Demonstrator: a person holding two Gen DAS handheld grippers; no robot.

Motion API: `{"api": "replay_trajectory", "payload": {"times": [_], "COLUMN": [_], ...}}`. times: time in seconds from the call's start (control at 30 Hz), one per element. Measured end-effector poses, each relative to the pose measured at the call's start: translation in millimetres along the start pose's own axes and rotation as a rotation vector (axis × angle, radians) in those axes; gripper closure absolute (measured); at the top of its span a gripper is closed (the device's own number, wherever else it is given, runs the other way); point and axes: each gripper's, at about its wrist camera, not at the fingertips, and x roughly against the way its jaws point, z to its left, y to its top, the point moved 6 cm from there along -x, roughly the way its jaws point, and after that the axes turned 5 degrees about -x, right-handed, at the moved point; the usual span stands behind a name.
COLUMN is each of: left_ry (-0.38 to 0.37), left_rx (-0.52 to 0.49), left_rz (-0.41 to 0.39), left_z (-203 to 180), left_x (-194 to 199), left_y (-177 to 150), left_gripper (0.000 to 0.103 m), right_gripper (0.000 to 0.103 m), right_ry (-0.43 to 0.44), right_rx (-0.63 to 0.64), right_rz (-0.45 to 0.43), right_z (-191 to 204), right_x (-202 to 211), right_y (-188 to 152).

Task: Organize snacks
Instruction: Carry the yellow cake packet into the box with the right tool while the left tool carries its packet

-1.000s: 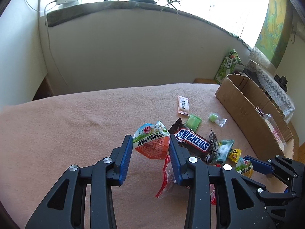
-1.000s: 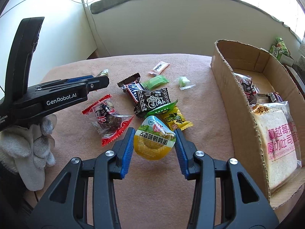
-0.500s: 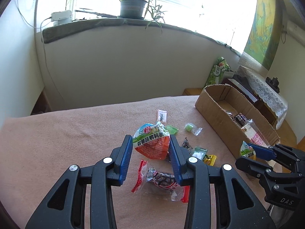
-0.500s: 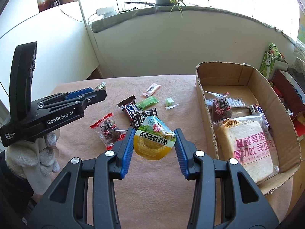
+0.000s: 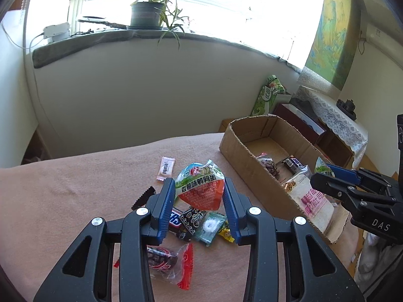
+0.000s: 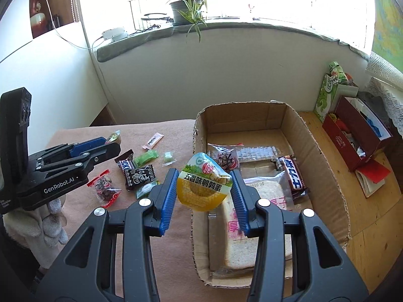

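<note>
The left tongs [image 5: 199,196] pinch a red egg pack [image 5: 200,188], held above the loose snacks [image 5: 201,222] on the pink-covered bench [image 5: 75,188]. The right tongs [image 6: 204,188] pinch a yellow egg pack [image 6: 202,188] over the near left wall of the cardboard box [image 6: 314,151], above the bagged bread [image 6: 252,226]. Farther in the box lie a chocolate bar [image 6: 293,175] and a clear packet [image 6: 255,152]. A potted plant [image 6: 187,10] stands on the far windowsill.

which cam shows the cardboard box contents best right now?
Right wrist view. It looks down into the cardboard box, showing the bagged bread, a dark bar wrapper and a clear candy bag. The left wrist view sees the box obliquely from the side, partly blocked by the right gripper.
</note>
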Motion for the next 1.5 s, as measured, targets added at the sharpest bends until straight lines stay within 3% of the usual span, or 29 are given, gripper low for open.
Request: {"api": "replay_trajectory", "payload": {"times": [0.9, 1.23, 1.5], "left_ry": [-0.024, -0.019, -0.011], "left_rx": [-0.076, -0.121, -0.101], "left_rz": [0.008, 0.019, 0.029], "left_z": [-80, -106, -108], "left_x": [-50, -65, -74], "left_y": [37, 41, 44], "left_gripper": [0.066, 0.066, 0.066], "right_gripper": [0.06, 0.059, 0.059], "right_ry": [-0.051, -0.04, -0.039], "right_rx": [-0.086, -0.121, -0.118], "right_rz": [-0.001, 0.019, 0.027], "right_z": [-103, -125, -132], "right_x": [-23, -37, -44], "right_y": [44, 45, 47]}}
